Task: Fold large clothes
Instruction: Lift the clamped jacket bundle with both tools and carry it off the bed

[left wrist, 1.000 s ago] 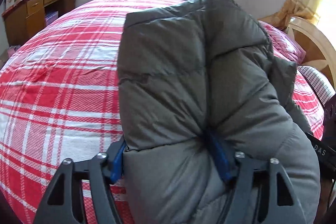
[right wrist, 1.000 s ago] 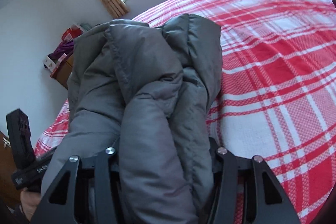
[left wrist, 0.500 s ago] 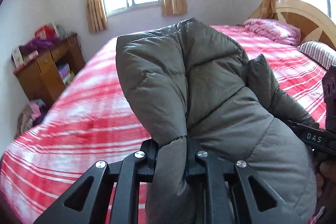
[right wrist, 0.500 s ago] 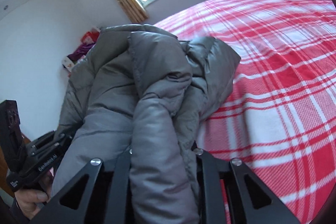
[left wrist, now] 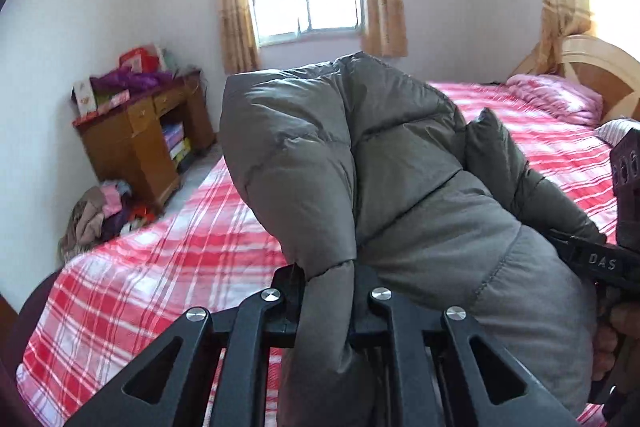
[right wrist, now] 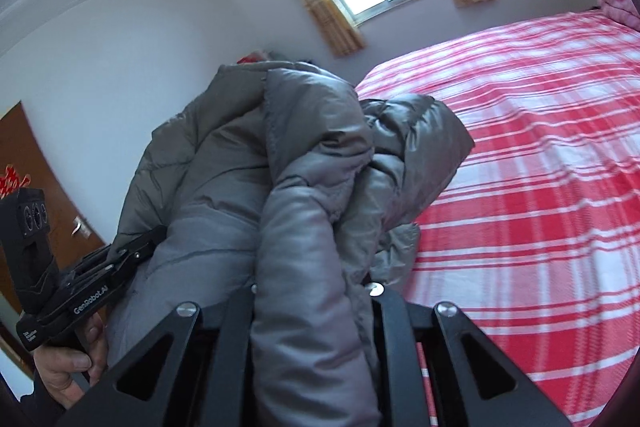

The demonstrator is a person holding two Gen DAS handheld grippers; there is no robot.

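Note:
A grey puffer jacket (left wrist: 360, 167) hangs bunched in the air above the red plaid bed (left wrist: 160, 267). My left gripper (left wrist: 328, 291) pinches a thick fold of it, and its jaws are still closing on the padding. In the right wrist view the same jacket (right wrist: 280, 167) fills the middle. My right gripper (right wrist: 312, 287) is clamped on another fold, jaws narrow. Each gripper shows in the other's view: the right one (left wrist: 600, 259) at the far right edge, the left one (right wrist: 100, 279) at the lower left, held by a hand. The fingertips are buried in fabric.
The bed (right wrist: 540, 187) stretches away under the jacket. A wooden desk (left wrist: 136, 139) with clutter on top stands by the far wall, a heap of clothes (left wrist: 100, 215) on the floor beside it. A pink pillow (left wrist: 556, 99) and headboard (left wrist: 600, 67) lie right.
Both grippers closed on folds of the jacket and rose, lifting it off the bed. Both views tilted up, so the window and walls now show.

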